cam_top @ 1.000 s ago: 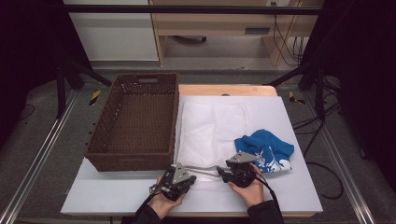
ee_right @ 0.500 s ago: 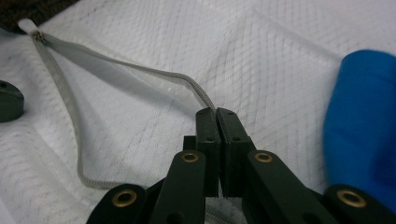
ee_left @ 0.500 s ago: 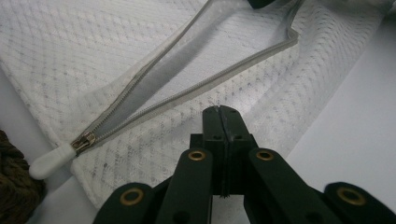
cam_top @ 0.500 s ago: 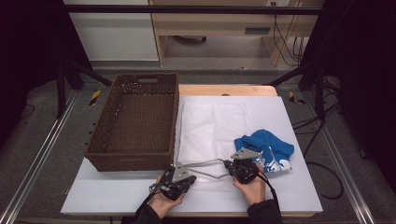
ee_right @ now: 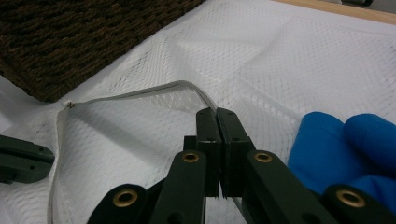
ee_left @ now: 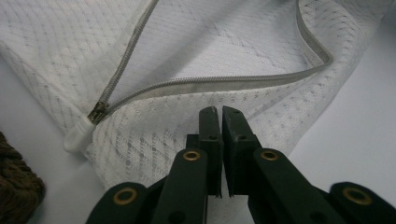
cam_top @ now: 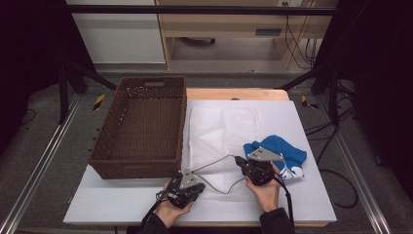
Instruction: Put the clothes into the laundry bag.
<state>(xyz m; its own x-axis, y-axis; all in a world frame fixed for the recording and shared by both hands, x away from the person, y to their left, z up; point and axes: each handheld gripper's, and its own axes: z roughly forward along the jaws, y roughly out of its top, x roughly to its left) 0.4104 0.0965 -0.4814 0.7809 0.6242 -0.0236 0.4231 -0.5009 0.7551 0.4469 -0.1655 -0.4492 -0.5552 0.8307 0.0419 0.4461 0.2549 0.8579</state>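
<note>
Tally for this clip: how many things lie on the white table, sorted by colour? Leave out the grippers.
White: 1, the white mesh zip bag
Blue: 1, the crumpled blue cloth
Brown: 1, the dark brown woven basket
Total: 3

A dark woven basket (cam_top: pixel 141 129) sits on the left of the white table (cam_top: pixel 311 195), just beside the spread cloth. Beyond the table's far edge, a pale cabinet (cam_top: pixel 119 31) and wooden furniture (cam_top: pixel 229 22) stand on the floor, cables (cam_top: pixel 292 36) trailing.
</note>
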